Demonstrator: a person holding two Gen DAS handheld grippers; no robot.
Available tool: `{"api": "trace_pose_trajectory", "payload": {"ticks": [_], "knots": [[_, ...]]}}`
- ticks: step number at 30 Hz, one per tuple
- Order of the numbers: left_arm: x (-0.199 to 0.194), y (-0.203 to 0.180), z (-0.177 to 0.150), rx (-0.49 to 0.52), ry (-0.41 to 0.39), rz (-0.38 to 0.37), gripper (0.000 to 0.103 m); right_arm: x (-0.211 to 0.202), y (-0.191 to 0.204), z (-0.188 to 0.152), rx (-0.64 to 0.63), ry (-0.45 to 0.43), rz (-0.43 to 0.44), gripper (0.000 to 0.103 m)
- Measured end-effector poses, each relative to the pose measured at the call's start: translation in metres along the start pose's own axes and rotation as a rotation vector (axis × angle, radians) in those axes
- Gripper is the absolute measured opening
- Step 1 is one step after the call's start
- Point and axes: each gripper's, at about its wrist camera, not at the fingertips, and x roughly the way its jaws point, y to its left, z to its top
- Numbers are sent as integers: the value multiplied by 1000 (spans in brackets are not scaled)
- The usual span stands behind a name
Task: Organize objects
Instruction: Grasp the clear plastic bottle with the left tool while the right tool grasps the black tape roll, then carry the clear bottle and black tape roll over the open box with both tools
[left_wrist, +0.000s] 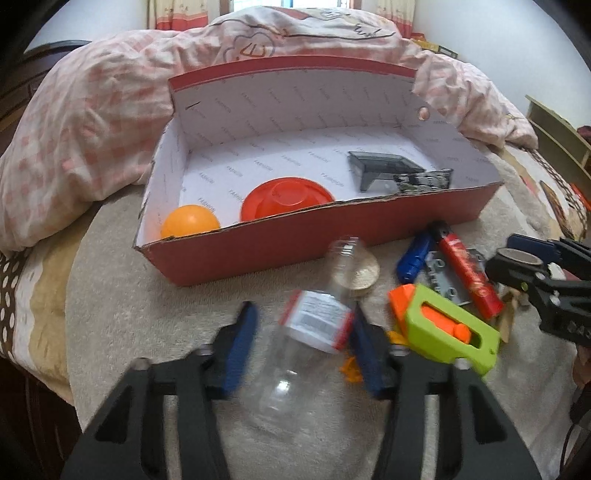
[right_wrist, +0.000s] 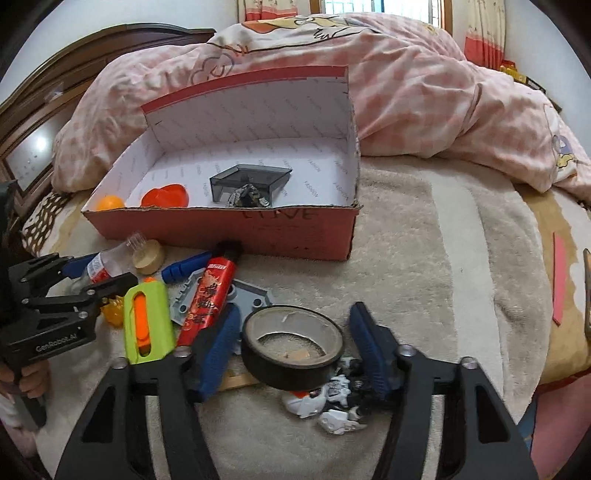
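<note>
In the left wrist view the left tongs (left_wrist: 303, 343) stand wide apart around a clear plastic bottle (left_wrist: 314, 339), which lies on the bed's beige blanket (left_wrist: 147, 295) with its neck pointing toward twelve o'clock; the right blue pad (left_wrist: 364, 354) sits against the bottle's label, while the left pad is a little off it, and motion blur leaves it unclear whether the bottle is truly gripped. At twelve o'clock stands an open red box (left_wrist: 295, 236) holding an orange ball (left_wrist: 190, 225), an orange dish (left_wrist: 286, 201) and a dark grey case (left_wrist: 384, 168). At two o'clock from the bottle lie a green and orange toy (left_wrist: 450, 325), a red tube (left_wrist: 467, 275) and a blue piece (left_wrist: 415, 256), close together. In the right wrist view the right tongs (right_wrist: 293, 347) are spread wide on either side of a black tape roll (right_wrist: 293, 345); the left pad (right_wrist: 218, 350) is near its rim and the right pad stands clear of it, so nothing is gripped. A white and black toy figure (right_wrist: 332, 402) lies just below the roll. At nine o'clock the left tongs (right_wrist: 96, 277) reach around the bottle (right_wrist: 110, 260).
</note>
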Motion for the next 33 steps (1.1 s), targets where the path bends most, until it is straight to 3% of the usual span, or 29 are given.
{"api": "trace_pose_trajectory", "payload": {"ticks": [1, 6, 18, 33], "knots": [[-1, -2, 0, 3, 0, -4, 35, -1, -1, 0, 10, -2, 15, 54], [-6, -4, -2, 4, -6, -11, 34, -8, -6, 1, 63, -18, 67, 51], [-36, -2, -2, -37, -58, -47, 34, -41, 13, 1, 45, -99, 127, 51], [-66, -6, 14, -52, -114, -94, 34, -64, 32, 12, 24, -134, 197, 51]]}}
